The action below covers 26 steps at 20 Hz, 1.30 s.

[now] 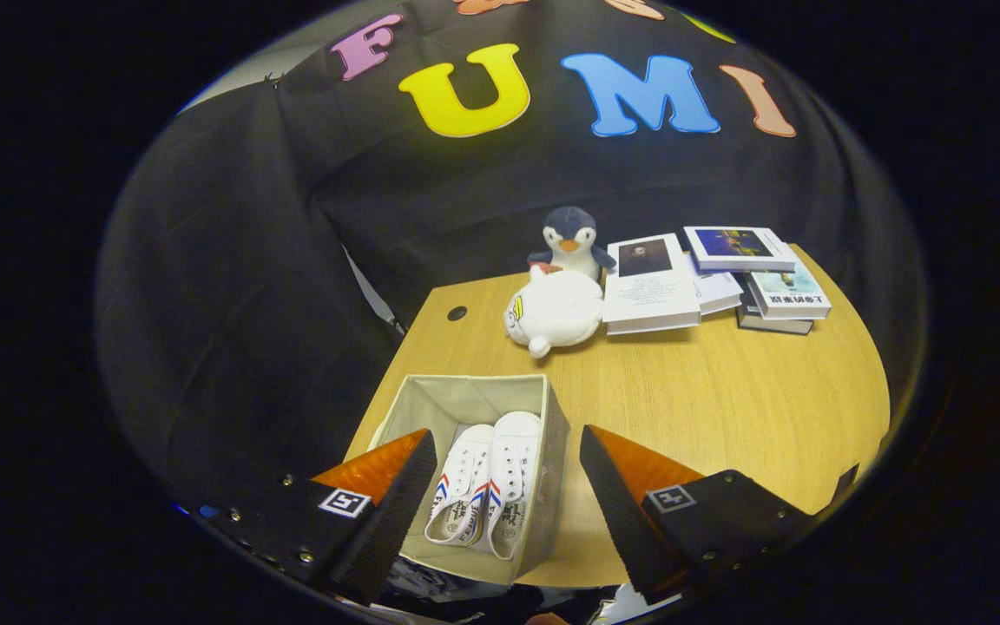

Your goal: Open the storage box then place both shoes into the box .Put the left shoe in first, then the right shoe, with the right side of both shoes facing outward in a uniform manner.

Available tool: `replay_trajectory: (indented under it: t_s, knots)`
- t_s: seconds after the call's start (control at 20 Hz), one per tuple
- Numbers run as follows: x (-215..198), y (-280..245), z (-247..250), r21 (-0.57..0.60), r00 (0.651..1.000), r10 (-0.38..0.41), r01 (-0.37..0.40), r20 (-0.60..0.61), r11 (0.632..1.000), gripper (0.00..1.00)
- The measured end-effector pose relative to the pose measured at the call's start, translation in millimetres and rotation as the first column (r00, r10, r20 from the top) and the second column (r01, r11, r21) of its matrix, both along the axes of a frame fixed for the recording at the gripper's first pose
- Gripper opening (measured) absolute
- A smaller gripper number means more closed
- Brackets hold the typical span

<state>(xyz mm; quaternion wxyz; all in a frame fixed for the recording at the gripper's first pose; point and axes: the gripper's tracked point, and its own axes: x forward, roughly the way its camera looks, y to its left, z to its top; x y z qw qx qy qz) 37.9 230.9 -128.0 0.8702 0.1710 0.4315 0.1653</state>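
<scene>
— Where are the shoes?

— Both white sneakers lie side by side inside the storage box (543, 417), an open beige fabric bin standing near the bench's (726, 408) front left corner. The one on the left (458, 486) and the one on the right (509, 473) touch along their length, toes toward the far wall of the box, laces up, with red and blue stripes showing on their sides.

— And the gripper (507, 503)?

— Its fingers are spread wide and hold nothing. The left finger (383, 499) hangs over the box's left side, the right finger (630, 512) sits over bare wood just right of the box. The box and shoes lie between them and a little below.

— What else is on the bench?

— Beyond the box, a white plush toy (555, 311) lies on its side, and a penguin plush (571, 243) stands upright just behind it, touching it. To their right is a loose pile of books (717, 278), some overlapping, the nearest one beside the white plush. A small dark hole (457, 312) sits in the wood to the left of the toys.
</scene>
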Motion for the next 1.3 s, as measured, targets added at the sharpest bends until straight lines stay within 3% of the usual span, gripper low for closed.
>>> replay_trajectory:
  t_s: [0.65,1.1,1.3]
  knots:
    - [0.9,-165.5,32.8,-0.134,0.969,-0.106,0.139,0.225,0.981,0.99]
    - [0.7,-246.3,56.0,-0.231,0.861,-0.171,0.312,0.479,0.922,0.99]
    - [-3.5,-253.7,64.3,-0.190,0.823,-0.209,0.355,0.528,0.915,0.99]
